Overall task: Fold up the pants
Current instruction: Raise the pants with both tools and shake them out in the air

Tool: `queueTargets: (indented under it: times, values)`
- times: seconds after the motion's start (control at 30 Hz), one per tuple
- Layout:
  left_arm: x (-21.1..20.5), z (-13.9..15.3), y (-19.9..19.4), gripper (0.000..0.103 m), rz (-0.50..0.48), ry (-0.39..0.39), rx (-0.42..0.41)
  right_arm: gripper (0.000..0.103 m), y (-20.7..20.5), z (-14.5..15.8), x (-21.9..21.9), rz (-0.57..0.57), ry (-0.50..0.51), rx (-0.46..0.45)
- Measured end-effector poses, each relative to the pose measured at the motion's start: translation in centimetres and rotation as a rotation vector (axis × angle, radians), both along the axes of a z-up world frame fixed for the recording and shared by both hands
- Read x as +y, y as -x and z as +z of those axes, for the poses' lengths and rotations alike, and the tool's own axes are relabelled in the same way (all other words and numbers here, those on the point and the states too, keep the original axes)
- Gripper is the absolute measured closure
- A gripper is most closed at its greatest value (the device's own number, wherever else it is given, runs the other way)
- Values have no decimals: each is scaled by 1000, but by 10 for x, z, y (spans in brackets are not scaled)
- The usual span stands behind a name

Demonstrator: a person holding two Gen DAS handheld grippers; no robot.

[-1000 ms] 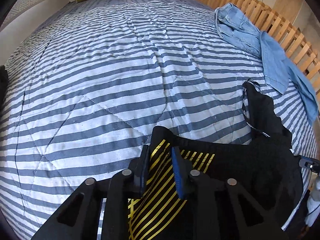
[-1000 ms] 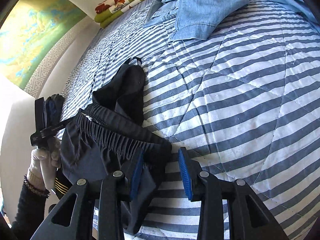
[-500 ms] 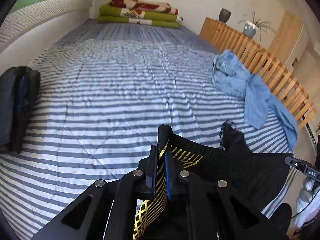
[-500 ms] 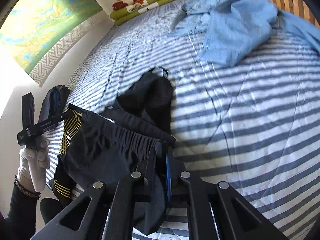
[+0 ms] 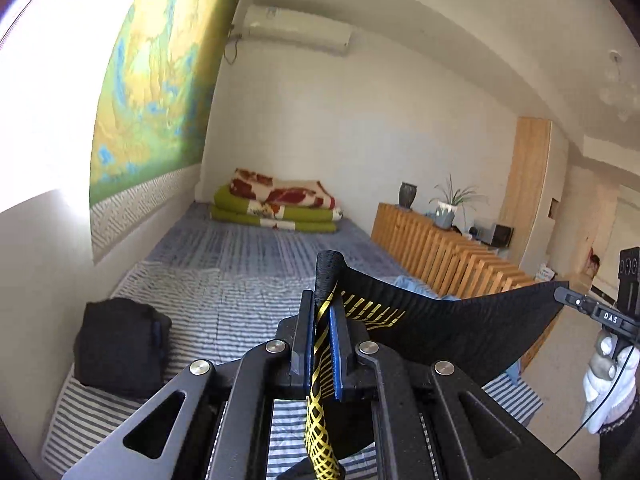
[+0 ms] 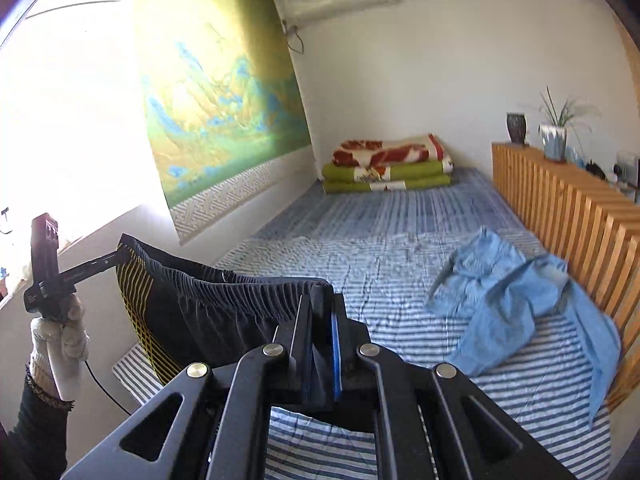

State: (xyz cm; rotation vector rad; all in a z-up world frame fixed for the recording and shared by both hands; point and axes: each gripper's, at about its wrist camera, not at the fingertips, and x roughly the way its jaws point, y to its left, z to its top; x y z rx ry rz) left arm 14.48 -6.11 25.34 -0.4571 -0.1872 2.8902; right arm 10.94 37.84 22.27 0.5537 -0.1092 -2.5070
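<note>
The left gripper clamps one waistband corner of the black pants; the right gripper clamps the other; the waistband spans between them.

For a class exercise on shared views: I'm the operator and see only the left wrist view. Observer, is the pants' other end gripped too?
Observer: Yes. The right gripper is shut on the pants' waistband.
Operator: What else lies on the bed?
Observer: A crumpled blue garment, beside the wooden slats.
Operator: Can you see my gripper?
Observer: Yes. A gloved hand holds the left gripper at the pants' striped corner.
</note>
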Motion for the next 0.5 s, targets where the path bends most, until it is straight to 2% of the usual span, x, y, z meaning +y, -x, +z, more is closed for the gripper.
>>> queueTargets:
  times: [0.13,0.27,0.37,0.5]
  values:
    - [-10,43,-46,97,-5,8,80,96,-42,54,-3,6,16,116]
    - [-15,64,-54,97,16,35,96,96,-53,80,-13,-3,-5,198]
    - [-19,63,-34,97,36,60,71,96,-37,83,-22,7,-11,191]
    - [-24,34,37,97,53,70,-26,96,19,60,-40,9,-34,133]
